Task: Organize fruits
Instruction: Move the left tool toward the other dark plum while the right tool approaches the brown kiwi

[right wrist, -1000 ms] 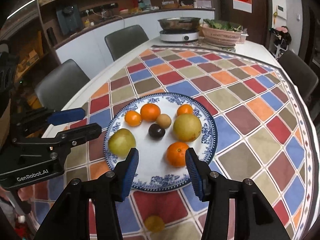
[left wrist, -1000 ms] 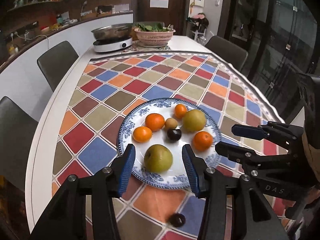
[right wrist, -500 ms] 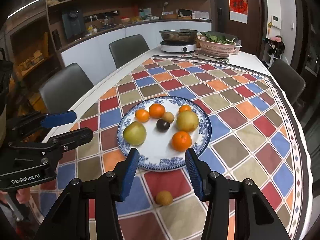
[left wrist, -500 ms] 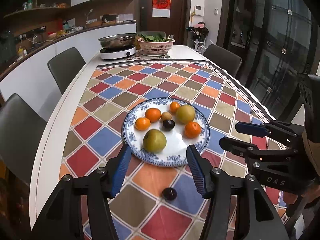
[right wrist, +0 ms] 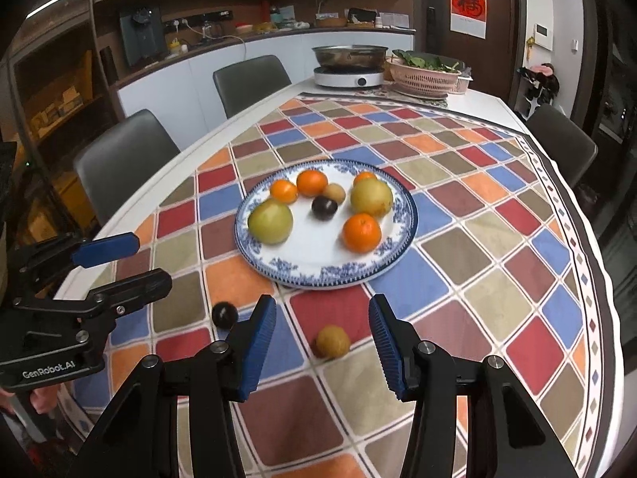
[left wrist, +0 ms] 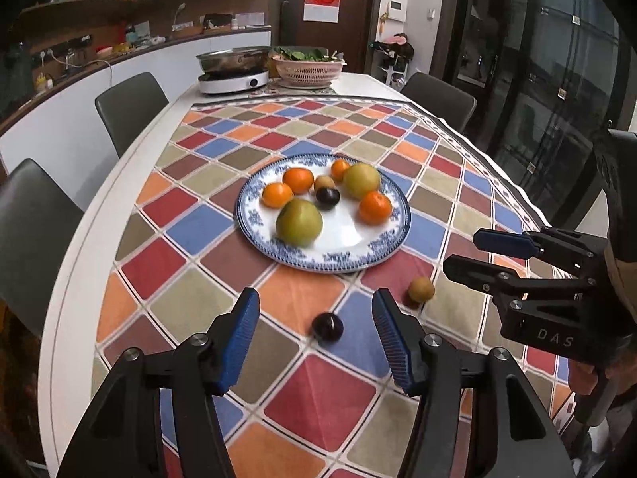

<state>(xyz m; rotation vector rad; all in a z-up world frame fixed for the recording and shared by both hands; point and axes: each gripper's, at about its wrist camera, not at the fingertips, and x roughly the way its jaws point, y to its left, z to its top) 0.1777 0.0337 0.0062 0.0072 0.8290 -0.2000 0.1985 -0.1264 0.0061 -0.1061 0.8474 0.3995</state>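
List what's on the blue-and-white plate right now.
On the plate: two green pears, four oranges, one dark plum, one small brown fruit. The far orange is partly hidden behind a pear.

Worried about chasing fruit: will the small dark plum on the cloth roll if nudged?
Probably. The dark plum looks round and smooth, lying loose on the flat tablecloth, so a sideways touch may send it off. The left claw is open around it; closing evenly should trap it.

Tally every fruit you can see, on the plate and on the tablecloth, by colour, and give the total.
Round orange fruits: 4
Large yellow-green fruits: 2
Small dark purple fruits: 2
Small tan-brown fruits: 2
Total: 10
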